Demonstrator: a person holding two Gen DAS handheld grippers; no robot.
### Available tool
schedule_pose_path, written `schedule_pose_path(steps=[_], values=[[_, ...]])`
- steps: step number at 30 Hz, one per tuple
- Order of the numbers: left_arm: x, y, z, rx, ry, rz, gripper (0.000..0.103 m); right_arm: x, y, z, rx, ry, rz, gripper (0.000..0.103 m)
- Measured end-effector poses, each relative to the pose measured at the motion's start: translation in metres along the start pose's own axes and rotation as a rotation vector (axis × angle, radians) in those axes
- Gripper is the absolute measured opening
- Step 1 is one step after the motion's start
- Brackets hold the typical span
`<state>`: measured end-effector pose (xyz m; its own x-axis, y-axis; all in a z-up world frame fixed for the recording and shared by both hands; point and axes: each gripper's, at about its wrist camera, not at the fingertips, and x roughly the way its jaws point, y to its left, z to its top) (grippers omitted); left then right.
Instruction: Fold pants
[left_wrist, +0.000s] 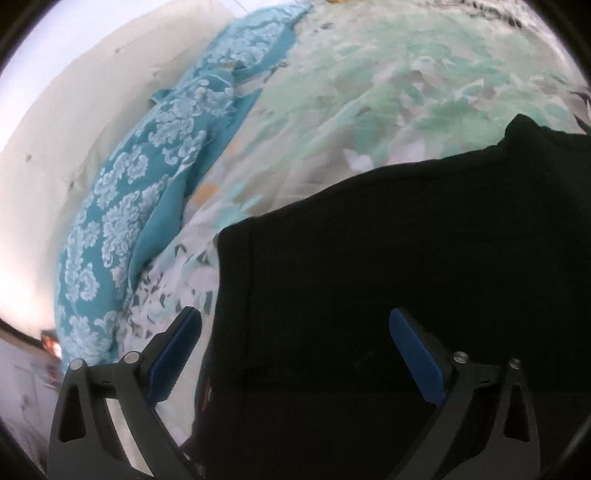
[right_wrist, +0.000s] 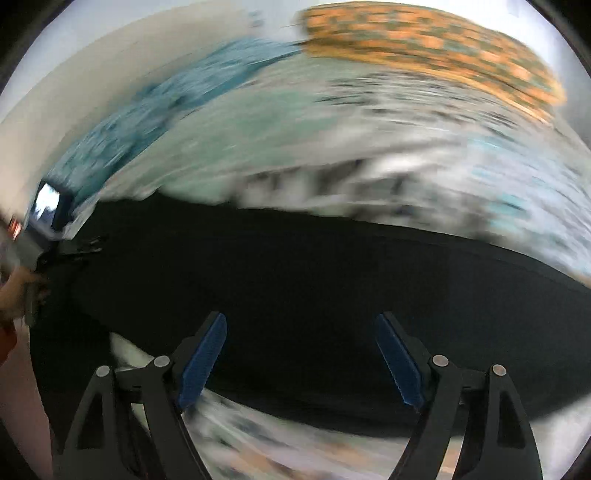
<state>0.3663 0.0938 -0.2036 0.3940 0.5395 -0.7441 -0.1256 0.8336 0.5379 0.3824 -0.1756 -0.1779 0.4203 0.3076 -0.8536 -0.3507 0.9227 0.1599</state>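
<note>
Left claw (left_wrist: 295, 325), right claw (right_wrist: 301, 326) both spread, empty; black pants (left_wrist: 406, 258) flat.

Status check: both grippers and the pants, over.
Left gripper open, empty, over the black pants. Right gripper open, empty, view blurred. Pants lying on the floral bedsheet. Teal patterned cloth off to the side, nothing blocking.
</note>
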Motion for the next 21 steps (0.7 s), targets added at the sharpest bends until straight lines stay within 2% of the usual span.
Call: schedule_pose_path(steps=[2, 3, 4, 5, 6, 8, 10, 12, 13, 15, 17, 18, 19, 20, 21], values=[[0.006, 0.017, -0.007, -0.041, 0.041, -0.017, 0.102, 0.032, 0.013, -0.013, -0.069, 0.105, -0.064, 0.083], [0.006, 0.025, -0.011, -0.063, 0.055, -0.032, 0.102, 0.033, 0.01, -0.019, -0.09, 0.099, -0.076, 0.083], [0.009, 0.033, -0.014, -0.074, 0.072, -0.002, 0.102, 0.026, 0.003, -0.027, -0.102, 0.056, -0.071, 0.083], [0.013, 0.042, -0.017, -0.073, 0.082, 0.03, 0.102, 0.022, -0.007, -0.034, -0.096, 0.063, -0.096, 0.083], [0.016, 0.048, -0.019, -0.078, 0.09, 0.03, 0.102, 0.016, -0.014, -0.038, -0.082, 0.062, -0.101, 0.083], [0.015, 0.06, -0.021, -0.142, 0.111, -0.015, 0.102, 0.009, -0.027, -0.042, -0.055, 0.073, -0.106, 0.083], [0.005, 0.061, -0.017, -0.183, 0.094, -0.015, 0.1, 0.003, -0.031, -0.04, -0.043, 0.09, -0.125, 0.083], [-0.009, 0.056, -0.005, -0.221, 0.036, -0.123, 0.1, -0.013, -0.031, -0.039, 0.013, 0.077, -0.135, 0.084], [-0.013, 0.054, 0.006, -0.246, 0.023, -0.217, 0.1, -0.022, -0.031, -0.041, 0.06, 0.054, -0.11, 0.084], [-0.008, 0.051, 0.027, -0.285, 0.037, -0.37, 0.1, -0.041, -0.034, -0.043, 0.14, 0.006, -0.07, 0.084], [0.005, 0.042, 0.046, -0.283, 0.091, -0.5, 0.1, -0.056, -0.033, -0.052, 0.199, -0.029, -0.041, 0.085], [0.013, 0.03, 0.057, -0.232, 0.113, -0.486, 0.1, -0.061, -0.03, -0.055, 0.221, -0.039, -0.028, 0.085], [0.021, 0.016, 0.063, -0.153, 0.124, -0.381, 0.1, -0.067, -0.027, -0.062, 0.243, -0.045, -0.012, 0.085], [0.03, 0.003, 0.066, -0.078, 0.134, -0.231, 0.1, -0.069, -0.025, -0.066, 0.252, -0.046, -0.006, 0.085], [0.038, -0.003, 0.068, -0.039, 0.122, -0.128, 0.102, -0.073, -0.022, -0.072, 0.262, -0.042, -0.002, 0.085]])
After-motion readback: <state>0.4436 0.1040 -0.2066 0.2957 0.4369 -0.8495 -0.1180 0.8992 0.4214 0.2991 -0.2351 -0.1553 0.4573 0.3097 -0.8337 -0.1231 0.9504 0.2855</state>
